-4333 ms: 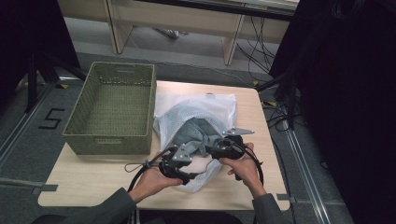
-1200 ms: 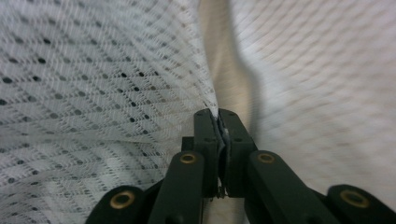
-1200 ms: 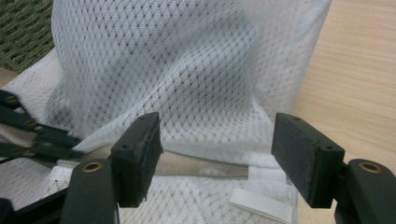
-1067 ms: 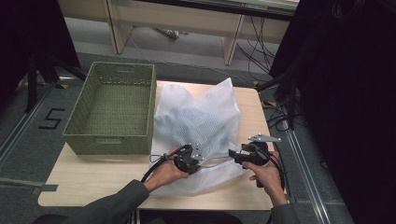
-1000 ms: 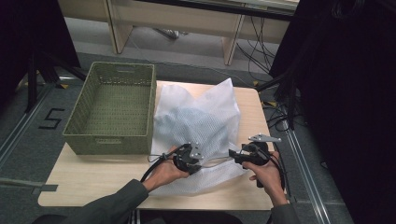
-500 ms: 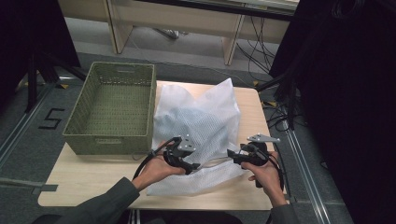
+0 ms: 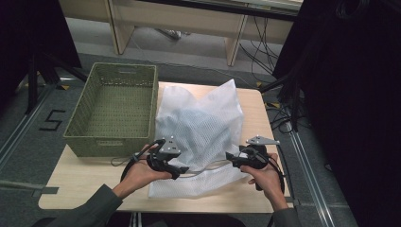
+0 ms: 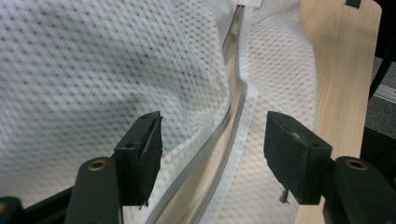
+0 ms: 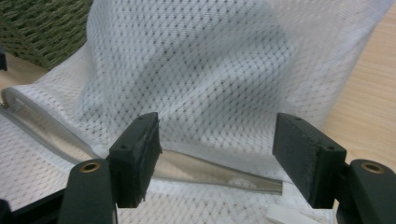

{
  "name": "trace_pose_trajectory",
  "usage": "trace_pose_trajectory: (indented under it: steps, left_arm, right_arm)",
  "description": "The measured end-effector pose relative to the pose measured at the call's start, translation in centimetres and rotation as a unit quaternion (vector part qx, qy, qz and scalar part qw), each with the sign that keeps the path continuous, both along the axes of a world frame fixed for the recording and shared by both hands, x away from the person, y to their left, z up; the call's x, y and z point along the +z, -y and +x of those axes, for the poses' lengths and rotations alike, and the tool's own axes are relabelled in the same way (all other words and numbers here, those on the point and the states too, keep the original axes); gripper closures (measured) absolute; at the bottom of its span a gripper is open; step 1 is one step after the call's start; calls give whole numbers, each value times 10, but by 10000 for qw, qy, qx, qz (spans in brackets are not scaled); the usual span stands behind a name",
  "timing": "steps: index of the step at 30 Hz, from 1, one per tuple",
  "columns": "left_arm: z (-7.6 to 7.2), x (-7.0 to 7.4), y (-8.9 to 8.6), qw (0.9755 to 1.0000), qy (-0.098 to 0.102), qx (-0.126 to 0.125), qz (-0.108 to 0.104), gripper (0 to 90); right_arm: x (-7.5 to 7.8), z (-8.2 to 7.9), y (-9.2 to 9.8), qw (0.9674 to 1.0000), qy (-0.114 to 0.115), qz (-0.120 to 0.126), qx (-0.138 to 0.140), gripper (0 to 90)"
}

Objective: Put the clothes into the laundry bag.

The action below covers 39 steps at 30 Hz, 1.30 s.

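White mesh, fine and floppy, makes up the laundry bag [image 7: 201, 142] lying on the wooden table [image 7: 85, 187], just right of the green woven basket [image 7: 113, 111]. Its zipped mouth [image 8: 231, 135] faces the person and gapes a little, the two grey zipper edges curving apart. The bag looks puffed, so I'd guess something is inside, though the mesh hides what.

The left gripper [image 8: 212, 142] hovers with its jaws spread wide, straddling the zipper line and pinching nothing. The right gripper [image 9: 215, 156] is likewise wide apart, over the far end of the opening near a small white tab [image 9: 292, 215].

The step seems to be taking hold of the mouth, to open or close it. To do it well, each claw should bite the stiff zipper tape rather than the loose mesh, which would slip and bunch. Keeping the two ends taut between the hands should help the opening stay straight.
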<state>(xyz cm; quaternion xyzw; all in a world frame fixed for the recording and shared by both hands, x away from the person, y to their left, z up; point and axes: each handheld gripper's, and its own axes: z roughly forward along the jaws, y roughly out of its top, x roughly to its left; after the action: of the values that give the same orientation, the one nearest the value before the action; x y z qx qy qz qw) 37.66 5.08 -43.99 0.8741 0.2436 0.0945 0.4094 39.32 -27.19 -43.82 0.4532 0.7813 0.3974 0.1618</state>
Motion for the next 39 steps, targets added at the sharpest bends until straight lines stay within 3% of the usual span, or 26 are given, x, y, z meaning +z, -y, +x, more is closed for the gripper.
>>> trace_pose_trajectory:
  steps: [2,4,5,6,7,18,19,20,23,24,26,27,31,35,39]
  left_arm:
    - [-1,-1,-5,10000,-13,-14,37,349]
    - [-3,-2,-8,9999,-25,-24,101,335]
    - [-4,-3,-11,9999,-24,-62,126,326]
    - [-5,-4,-12,9999,-44,-56,105,322]
    - [-6,-5,-13,9999,-48,-54,106,314]
    - [-13,-10,-23,9999,-69,34,154,270]
    - [-14,-10,-24,9999,-65,36,153,268]
    - [-15,-11,-25,9998,-54,3,180,267]
    - [-17,-13,-28,9998,-132,76,117,258]
    - [-18,-12,-29,9998,-135,83,151,258]
    - [-20,-13,-30,9997,-140,94,148,256]
    - [-20,-14,-31,9997,-150,93,149,250]
    - [-24,-13,-33,9997,-87,63,208,240]
    - [-31,-12,-35,9998,-97,74,173,223]
    - [-35,-13,-36,9997,-48,74,246,213]
  right_arm:
    - [0,-1,-2,10000,28,68,49,329]
    - [2,-4,-4,10000,-32,-12,74,327]
    - [1,-5,-5,9999,64,-9,115,327]
    - [1,-6,-7,9998,-52,86,188,326]
    - [1,-7,-7,9997,76,-37,215,325]
    - [0,-18,-15,9990,40,-23,443,320]
    - [-2,-19,-16,9990,162,-39,425,320]
    - [0,-22,-17,9991,-55,-23,423,319]
    - [-3,-24,-18,9988,77,-26,485,316]
    - [-3,-25,-18,9985,3,-53,546,315]
    - [-4,-26,-19,9978,72,-118,641,309]
    - [-4,-30,-21,9984,-62,-7,563,307]
    - [-6,-33,-22,9968,61,-96,790,299]
    - [-7,-41,-25,9966,-109,-91,813,297]
    - [-9,-47,-24,9955,-65,-176,932,294]
